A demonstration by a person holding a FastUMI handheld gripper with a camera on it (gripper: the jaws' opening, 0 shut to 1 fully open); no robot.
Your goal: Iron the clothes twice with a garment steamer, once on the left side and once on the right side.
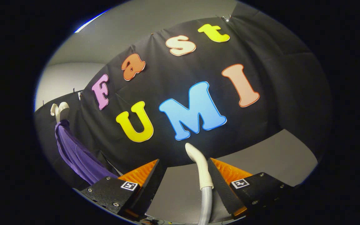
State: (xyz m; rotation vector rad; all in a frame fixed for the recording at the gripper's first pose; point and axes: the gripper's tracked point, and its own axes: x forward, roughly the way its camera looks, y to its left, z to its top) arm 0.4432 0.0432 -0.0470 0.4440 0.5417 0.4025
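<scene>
Here, steamer: the pale steamer head with its grey hose stands between the fingers, lying against the right one, its curved tip reaching beyond them.
Fingers: the gripper is spread open; the left finger is clear of the steamer.
Garment: purple clothes hang on a white hanger, beyond the left finger.
Backdrop: black cloth wall above a grey surface.

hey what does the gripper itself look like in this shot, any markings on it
The gripper has two wedge-shaped fingers with ribbed inner faces, tapering forward. Each sits on a black textured block fixed with small screws, and each block carries a square black-and-white marker tag.
</scene>
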